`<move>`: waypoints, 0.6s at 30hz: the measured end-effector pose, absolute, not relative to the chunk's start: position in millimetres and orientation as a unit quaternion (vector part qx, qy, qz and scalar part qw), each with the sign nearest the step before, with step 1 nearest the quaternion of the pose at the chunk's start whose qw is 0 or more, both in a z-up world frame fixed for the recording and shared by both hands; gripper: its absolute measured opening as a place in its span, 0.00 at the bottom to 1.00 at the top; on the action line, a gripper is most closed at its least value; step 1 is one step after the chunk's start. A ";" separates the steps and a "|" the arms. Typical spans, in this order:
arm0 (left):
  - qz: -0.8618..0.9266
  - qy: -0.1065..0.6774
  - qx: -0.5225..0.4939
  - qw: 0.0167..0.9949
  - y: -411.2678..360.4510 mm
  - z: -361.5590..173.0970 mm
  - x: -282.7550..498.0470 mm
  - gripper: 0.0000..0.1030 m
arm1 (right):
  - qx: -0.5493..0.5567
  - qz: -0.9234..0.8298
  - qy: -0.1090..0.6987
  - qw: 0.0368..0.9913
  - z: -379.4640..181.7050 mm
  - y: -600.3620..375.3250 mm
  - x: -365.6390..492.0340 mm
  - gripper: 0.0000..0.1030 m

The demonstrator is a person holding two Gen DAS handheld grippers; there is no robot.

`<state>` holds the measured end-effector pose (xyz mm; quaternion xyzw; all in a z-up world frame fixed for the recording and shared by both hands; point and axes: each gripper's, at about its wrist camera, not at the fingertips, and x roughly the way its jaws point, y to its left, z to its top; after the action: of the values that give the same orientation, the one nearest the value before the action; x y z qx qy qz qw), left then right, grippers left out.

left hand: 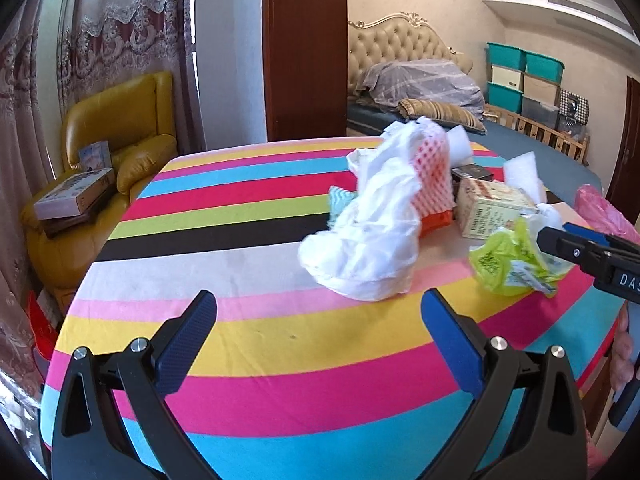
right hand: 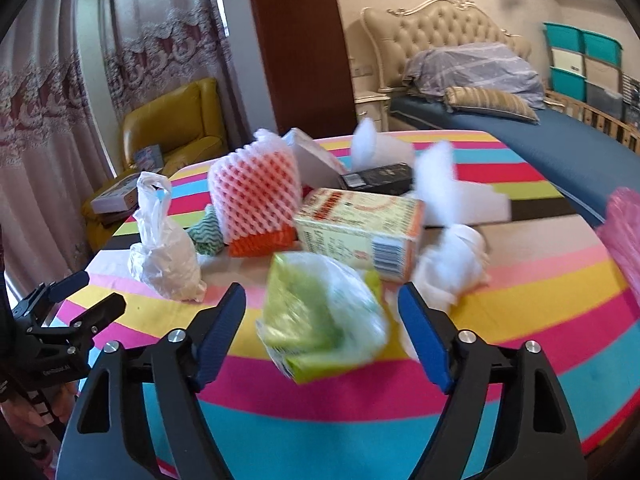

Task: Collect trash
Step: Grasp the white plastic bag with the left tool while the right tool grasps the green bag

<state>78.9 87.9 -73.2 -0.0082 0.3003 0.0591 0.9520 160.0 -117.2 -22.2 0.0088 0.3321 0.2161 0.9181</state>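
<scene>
Left gripper is spread wide with nothing between its 2 blue pads, hovering over the striped tablecloth. The white plastic bag sits just ahead of it, centred slightly right of the gap and clear of both pads. Behind the bag: teal patterned scrap, pink foam net over an orange piece, then the printed carton. Right of that, the green wrapper lies near the tips of the right gripper, which enters from the right edge. In the right wrist view, the right gripper is also spread wide, gripping nothing. The green wrapper sits in the gap between its pads, motion-blurred, so contact with either pad can't be confirmed. Crumpled white tissue is just beyond the right pad; pink bag at far right.
</scene>
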 end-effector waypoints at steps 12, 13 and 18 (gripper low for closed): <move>0.004 0.307 -0.036 0.951 87.2 -67.3 109.0 0.96 | -0.031 0.250 0.346 0.904 -30.2 -104.3 168.5 0.39; 0.004 0.304 -0.028 0.952 83.8 -67.6 112.0 0.96 | -0.036 0.253 0.338 0.906 -26.7 -105.4 165.5 0.37; 0.007 0.295 0.001 0.955 71.9 -68.5 135.6 0.83 | -0.026 0.264 0.311 0.913 -15.0 -117.0 153.0 0.32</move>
<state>135.6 71.9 -68.5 0.0015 0.2952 0.0072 0.9554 153.0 -117.0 -15.0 -0.0265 0.3112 0.2641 0.9125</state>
